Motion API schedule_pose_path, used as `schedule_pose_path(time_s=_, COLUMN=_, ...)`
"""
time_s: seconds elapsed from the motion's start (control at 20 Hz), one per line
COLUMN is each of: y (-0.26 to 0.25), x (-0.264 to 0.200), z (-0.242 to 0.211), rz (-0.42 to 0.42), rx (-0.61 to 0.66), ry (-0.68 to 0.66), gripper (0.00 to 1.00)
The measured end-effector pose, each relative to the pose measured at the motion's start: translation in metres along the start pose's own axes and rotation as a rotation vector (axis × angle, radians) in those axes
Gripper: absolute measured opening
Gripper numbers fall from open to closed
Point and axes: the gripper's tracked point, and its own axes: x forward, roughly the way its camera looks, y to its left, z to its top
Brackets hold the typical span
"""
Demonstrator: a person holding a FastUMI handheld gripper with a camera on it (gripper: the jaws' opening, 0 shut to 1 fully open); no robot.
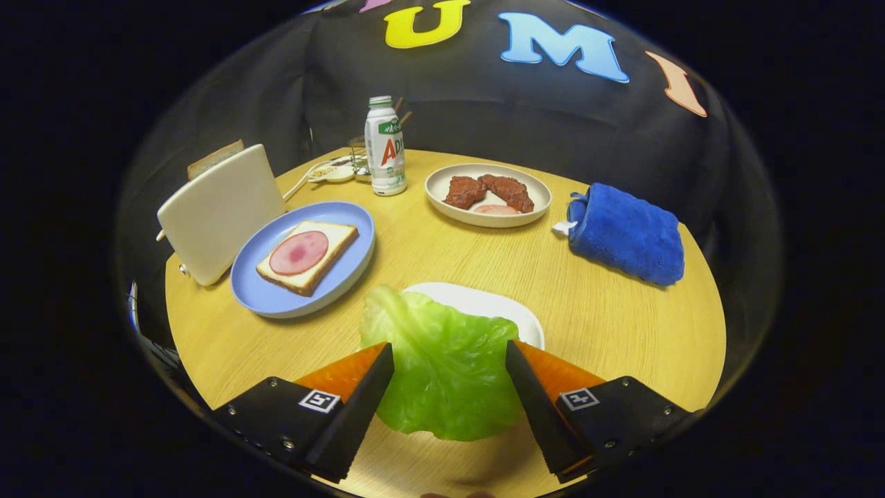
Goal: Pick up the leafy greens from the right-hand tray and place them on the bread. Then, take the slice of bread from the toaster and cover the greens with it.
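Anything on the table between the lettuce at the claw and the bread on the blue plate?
Nothing visible: the lettuce leaf sits between the open claw fingers, and only bare tabletop separates it from the ham-topped bread.

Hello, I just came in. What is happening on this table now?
A person works a handheld gripper. A green lettuce leaf lies between its two fingers, hanging past the white tray; whether both fingers press it is unclear. Beyond them, a bread slice with ham waits on the blue plate, no greens on it yet. Another slice stands in the toaster.
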Motion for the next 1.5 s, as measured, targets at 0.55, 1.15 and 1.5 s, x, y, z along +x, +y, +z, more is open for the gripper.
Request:
schedule_pose_path(time_s=0.55, y=0.009, x=-0.001, z=0.018, rz=-0.010, rx=0.146, ry=-0.111, gripper=0.01)
schedule_pose_path(time_s=1.15, y=0.061, x=-0.039, z=0.096, rz=0.009, rx=0.147, ry=-0.359, gripper=0.01)
schedule_pose_path(time_s=1.5, y=0.102, x=-0.024, z=0.135, rz=0.045, rx=0.072, ry=-0.391, gripper=0.01)
